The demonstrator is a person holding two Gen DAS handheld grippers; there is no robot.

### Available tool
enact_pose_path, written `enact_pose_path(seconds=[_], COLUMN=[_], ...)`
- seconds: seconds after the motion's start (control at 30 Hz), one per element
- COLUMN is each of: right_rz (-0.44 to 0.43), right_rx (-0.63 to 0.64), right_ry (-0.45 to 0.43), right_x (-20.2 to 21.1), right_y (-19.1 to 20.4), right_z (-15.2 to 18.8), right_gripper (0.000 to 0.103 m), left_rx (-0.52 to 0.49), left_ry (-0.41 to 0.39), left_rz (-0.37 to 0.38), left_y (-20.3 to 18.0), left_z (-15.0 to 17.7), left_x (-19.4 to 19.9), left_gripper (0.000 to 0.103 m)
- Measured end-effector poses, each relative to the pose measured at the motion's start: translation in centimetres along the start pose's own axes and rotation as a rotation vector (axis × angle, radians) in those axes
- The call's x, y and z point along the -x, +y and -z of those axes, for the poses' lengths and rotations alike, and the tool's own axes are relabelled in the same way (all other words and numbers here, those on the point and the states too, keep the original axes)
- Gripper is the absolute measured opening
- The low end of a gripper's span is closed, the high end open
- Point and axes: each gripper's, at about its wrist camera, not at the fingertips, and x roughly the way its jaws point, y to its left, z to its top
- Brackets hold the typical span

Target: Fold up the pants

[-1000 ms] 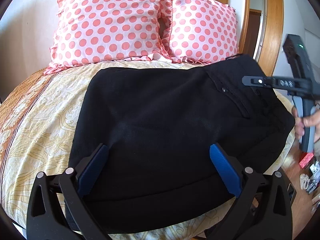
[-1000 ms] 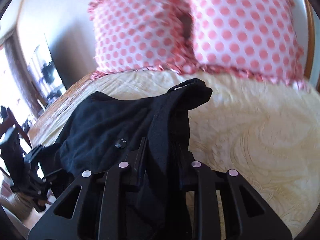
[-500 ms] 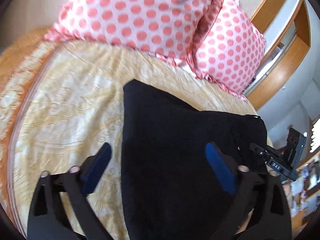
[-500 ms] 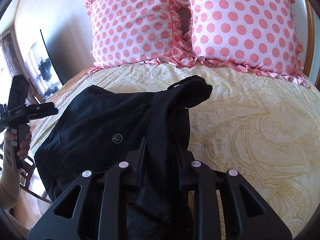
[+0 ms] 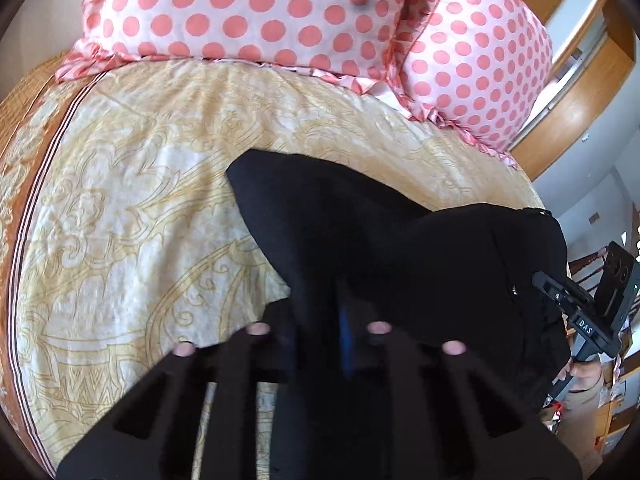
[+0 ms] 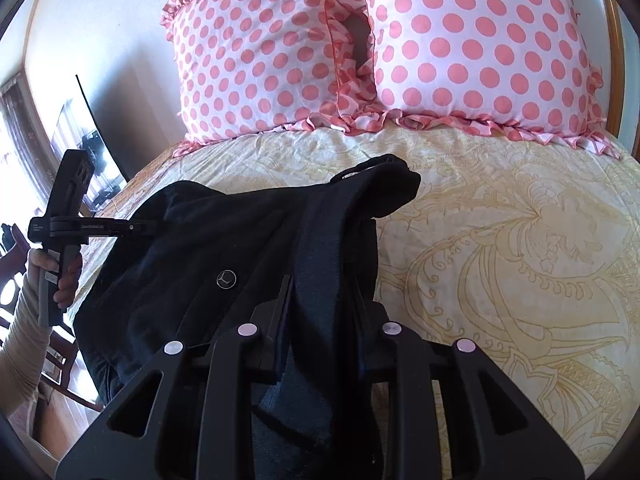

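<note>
On the bed (image 6: 520, 240), I hold the black pants (image 6: 224, 248): left gripper (image 5: 320, 320) jaws clamped on one fabric edge, right gripper (image 6: 324, 308) jaws clamped on the bunched waistband.

Pants (image 6: 224, 256) on bed (image 6: 500, 240), before pillows (image 6: 460, 48)

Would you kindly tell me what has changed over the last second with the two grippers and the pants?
The left gripper, wide open a second ago, swung to the pants' left edge and closed on a fold there. The right gripper kept its grip on the waistband end. The polka-dot pillows and bedspread are unchanged.
</note>
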Motion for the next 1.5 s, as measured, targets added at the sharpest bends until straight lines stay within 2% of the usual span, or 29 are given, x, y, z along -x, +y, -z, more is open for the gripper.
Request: enact_pose_path(seconds=[0.23, 0.33, 0.5, 0.6, 0.67, 0.73, 0.8, 0.87, 0.97, 1.07, 1.13, 1.2, 1.27, 1.33, 1.4, 1.47, 1.5], right_rz=[0.006, 0.025, 0.063, 0.100, 0.147, 0.151, 0.172, 0.203, 0.250, 0.330, 0.325, 0.257, 0.226, 0.218, 0.236, 0.300, 0.318], right_rx=[0.013, 0.025, -0.007, -0.054, -0.113, -0.143, -0.143, -0.128, -0.134, -0.119, -0.085, -0.016, 0.063, 0.138, 0.168, 0.191, 0.202], right_ry=[-0.033, -0.063, -0.089, -0.030, 0.072, 0.096, 0.097, 0.092, 0.074, -0.002, -0.048, -0.056, -0.028, 0.027, 0.099, 0.188, 0.186], right_x=[-0.6, -1.9, -5.5, -8.7, -11.3, -11.8, -11.8, -11.8, -10.3, -7.3, -5.2, -3.7, -3.5, -4.2, -5.3, -7.3, -7.6], right_y=[-0.4, -1.0, -2.5, -4.1, -5.4, -5.9, -5.8, -5.5, -5.4, -4.8, -3.5, -1.0, 1.4, 3.6, 4.6, 4.9, 5.2], right_z=[-2.5, -4.9, -9.8, -11.5, -11.2, -10.8, -10.7, -10.5, -10.3, -9.7, -9.1, -8.0, -6.9, -5.7, -5.0, -4.1, -3.8], right_gripper=[0.024, 0.024, 0.023, 0.023, 0.024, 0.026, 0.029, 0.036, 0.047, 0.054, 0.055, 0.058, 0.059, 0.061, 0.063, 0.066, 0.066], left_rx=[-0.078, -0.071, -0.065, -0.038, -0.021, -0.027, -0.053, -0.085, -0.095, -0.119, -0.138, -0.143, -0.153, -0.164, -0.175, -0.177, -0.168], left_ry=[-0.053, -0.095, -0.156, -0.135, -0.087, -0.064, -0.077, -0.093, -0.117, -0.203, -0.245, -0.271, -0.252, -0.211, -0.158, -0.095, -0.077], left_rz=[-0.074, -0.094, -0.178, -0.220, -0.246, -0.275, -0.307, -0.354, -0.377, -0.382, -0.357, -0.304, -0.225, -0.188, -0.186, -0.231, -0.243], left_y=[-1.2, -1.2, -1.4, -0.4, 0.3, 0.6, 0.4, -0.2, -0.6, -1.8, -3.1, -4.4, -6.2, -7.9, -8.9, -9.3, -9.2], left_z=[-1.9, -4.5, -10.5, -12.8, -13.1, -12.7, -12.3, -12.1, -11.9, -10.3, -8.6, -6.5, -3.9, -2.0, -0.8, 0.0, 0.2], left_x=[0.3, 0.4, -1.1, -3.5, -5.5, -6.9, -7.4, -7.4, -6.2, -2.6, -0.6, 1.1, 1.7, 0.8, -0.6, -2.8, -3.6], left_gripper=[0.006, 0.006, 0.005, 0.005, 0.007, 0.014, 0.019, 0.023, 0.036, 0.042, 0.073, 0.080, 0.081, 0.085, 0.086, 0.086, 0.088])
